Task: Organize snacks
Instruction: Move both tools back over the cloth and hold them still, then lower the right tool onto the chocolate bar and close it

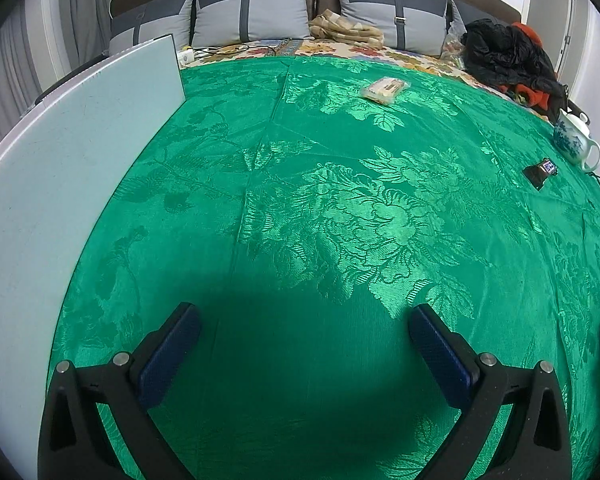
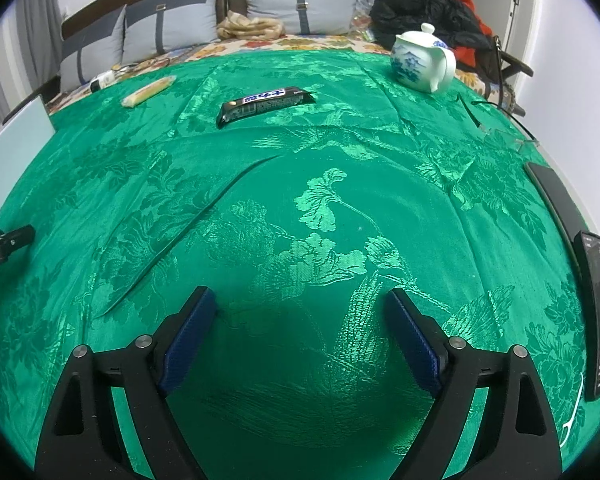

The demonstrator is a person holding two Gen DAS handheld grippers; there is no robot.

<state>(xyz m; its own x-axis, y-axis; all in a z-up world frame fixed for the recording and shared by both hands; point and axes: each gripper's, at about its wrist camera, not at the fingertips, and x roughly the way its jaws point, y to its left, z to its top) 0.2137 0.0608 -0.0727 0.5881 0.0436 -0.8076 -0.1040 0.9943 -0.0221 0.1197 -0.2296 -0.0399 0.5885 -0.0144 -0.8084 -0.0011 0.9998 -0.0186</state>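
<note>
Bottom of both frames: my left gripper (image 1: 304, 320) and right gripper (image 2: 302, 304) hover over the green cloth (image 2: 300, 208) on the table, fingers spread wide apart, nothing between them.

Right view, upper centre: dark snack bar (image 2: 266, 105) lies flat on the cloth, long axis roughly left-right, slightly tilted. Judgement: light; foil wrapper likely slick, and the contents may snap if squeezed hard. Best hold looks like across the narrow width at mid-length, with the fingers turned to straddle it.

Upper left of the right view: pale yellow snack pack (image 2: 149, 90), also flat, well apart from the bar. In the left view it sits upper centre. Clear film, probably crinkly and soft; I'd pinch across the short side, gently.

Upper right of the right view: blue-and-white teapot (image 2: 420, 65), fragile, near the bar's far side. Keep clear.

Right edge: phone (image 2: 598, 316) on the cloth.
</note>
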